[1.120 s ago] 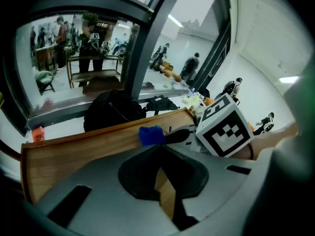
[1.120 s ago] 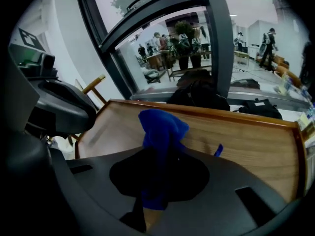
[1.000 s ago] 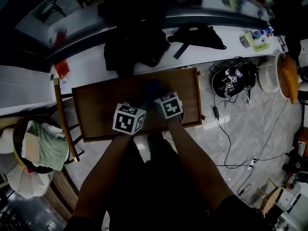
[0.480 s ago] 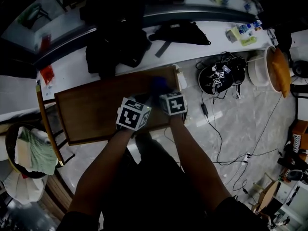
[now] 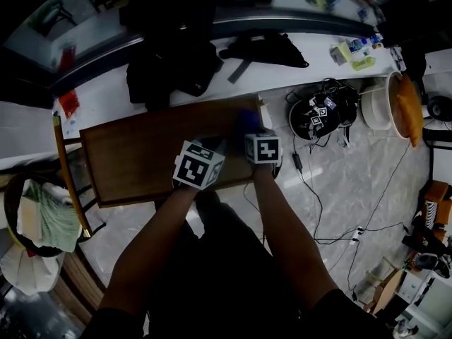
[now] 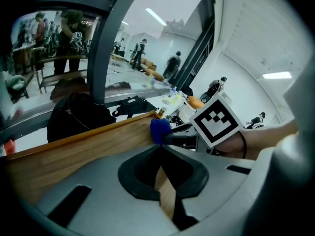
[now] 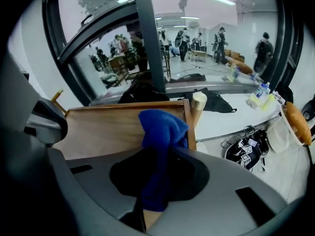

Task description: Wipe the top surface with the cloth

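Note:
The brown wooden table top (image 5: 134,157) lies below me. My right gripper (image 5: 252,130) is shut on a blue cloth (image 5: 247,121) at the table's far right corner. In the right gripper view the blue cloth (image 7: 161,132) bunches out of the right gripper (image 7: 158,151) over the wood (image 7: 113,127) beside a brass corner post (image 7: 199,102). My left gripper (image 5: 214,145) sits just left of it over the table, shut with nothing in it. In the left gripper view, wood shows behind the left gripper (image 6: 160,146), with the cloth (image 6: 159,130) and the right gripper's marker cube (image 6: 216,119) ahead.
A black backpack (image 5: 169,55) and a black bag (image 5: 265,48) lie on the white ledge behind the table. On the floor to the right are a black marked device (image 5: 321,119), cables (image 5: 332,203) and a white tub (image 5: 381,104). A basket of cloths (image 5: 42,214) stands at left.
Both grippers have slid to the right along the table top, the right one carrying the blue cloth to the table's right edge.

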`<state>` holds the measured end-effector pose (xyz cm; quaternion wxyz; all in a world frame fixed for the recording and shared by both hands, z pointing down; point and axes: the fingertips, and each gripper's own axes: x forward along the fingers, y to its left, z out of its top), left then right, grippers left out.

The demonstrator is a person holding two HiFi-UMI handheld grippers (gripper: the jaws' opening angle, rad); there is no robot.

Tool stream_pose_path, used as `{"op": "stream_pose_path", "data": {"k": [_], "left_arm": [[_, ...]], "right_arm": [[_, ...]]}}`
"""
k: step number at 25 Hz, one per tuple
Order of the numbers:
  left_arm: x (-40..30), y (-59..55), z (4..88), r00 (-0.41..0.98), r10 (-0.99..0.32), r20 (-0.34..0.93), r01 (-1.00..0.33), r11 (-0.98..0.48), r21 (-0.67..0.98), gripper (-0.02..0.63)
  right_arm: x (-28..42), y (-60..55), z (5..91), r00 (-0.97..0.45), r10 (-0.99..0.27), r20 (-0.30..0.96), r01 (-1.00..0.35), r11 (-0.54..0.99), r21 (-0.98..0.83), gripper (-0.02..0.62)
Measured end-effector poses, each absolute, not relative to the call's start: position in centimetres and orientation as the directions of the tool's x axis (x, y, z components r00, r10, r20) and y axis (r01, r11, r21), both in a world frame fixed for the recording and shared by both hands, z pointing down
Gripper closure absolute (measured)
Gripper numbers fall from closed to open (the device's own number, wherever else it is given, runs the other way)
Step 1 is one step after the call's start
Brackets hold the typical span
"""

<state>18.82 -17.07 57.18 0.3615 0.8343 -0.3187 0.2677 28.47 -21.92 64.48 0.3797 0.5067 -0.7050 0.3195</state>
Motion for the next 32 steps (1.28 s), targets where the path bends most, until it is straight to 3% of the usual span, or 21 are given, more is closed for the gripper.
{"op": "stream_pose_path", "data": {"k": [2, 5, 11, 16, 23, 32], "left_arm": [[17.2, -16.5, 56.4, 0.648, -0.356, 0.673, -0.734, -0.528, 0.428, 0.594], [12.3, -16.0, 54.6, 0.628, -0.412, 0.661, -0.76, -0.509, 0.404, 0.594], [-4.6, -12.9, 51.7, 0.51, -0.533, 0.675, -0.856, -0.388, 0.341, 0.594], [-17.5, -9.3, 50.8, 0.4, -0.586, 0.704, -0.916, -0.273, 0.293, 0.594], [-27.2, -6.0, 51.5, 0.329, -0.59, 0.738, -0.944, -0.219, 0.247, 0.594], [-27.1, -5.1, 53.1, 0.361, -0.554, 0.75, -0.931, -0.26, 0.256, 0.594]], "right_arm": [[27.9, -21.7, 64.1, -0.214, -0.49, 0.845, -0.952, 0.298, -0.068, 0.526], [22.1, -20.9, 61.3, -0.365, -0.516, 0.775, -0.902, 0.402, -0.157, 0.526], [1.6, -15.8, 57.9, -0.665, -0.396, 0.634, -0.72, 0.567, -0.401, 0.526], [-15.1, -11.0, 58.3, -0.789, -0.258, 0.558, -0.576, 0.627, -0.524, 0.526], [-26.9, -7.1, 63.1, -0.786, -0.157, 0.597, -0.541, 0.642, -0.544, 0.526], [-27.0, -6.8, 66.7, -0.655, -0.152, 0.74, -0.602, 0.697, -0.39, 0.526]]}}
